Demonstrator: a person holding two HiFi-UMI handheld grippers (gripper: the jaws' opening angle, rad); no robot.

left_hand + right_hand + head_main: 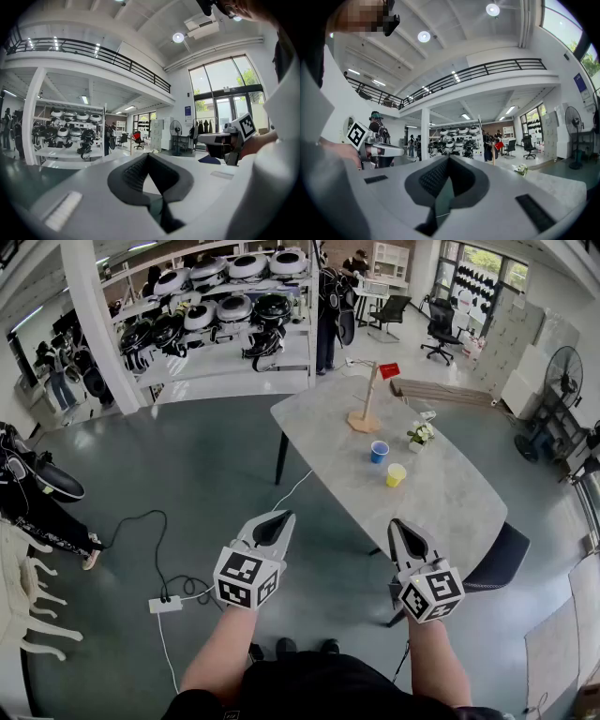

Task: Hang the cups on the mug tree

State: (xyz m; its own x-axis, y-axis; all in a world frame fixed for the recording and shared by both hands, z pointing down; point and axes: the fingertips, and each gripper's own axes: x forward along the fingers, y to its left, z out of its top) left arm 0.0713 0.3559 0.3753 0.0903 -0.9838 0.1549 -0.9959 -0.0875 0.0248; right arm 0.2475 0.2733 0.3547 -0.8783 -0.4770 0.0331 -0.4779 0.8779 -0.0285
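Right gripper (396, 524) and left gripper (281, 518), both closed and empty, hover short of the grey stone-look bench (450, 502); small yellow cup (396, 474) and blue cup (379, 451) stand upright ahead, nearer the right gripper, wooden mug tree (364, 420) just beyond.
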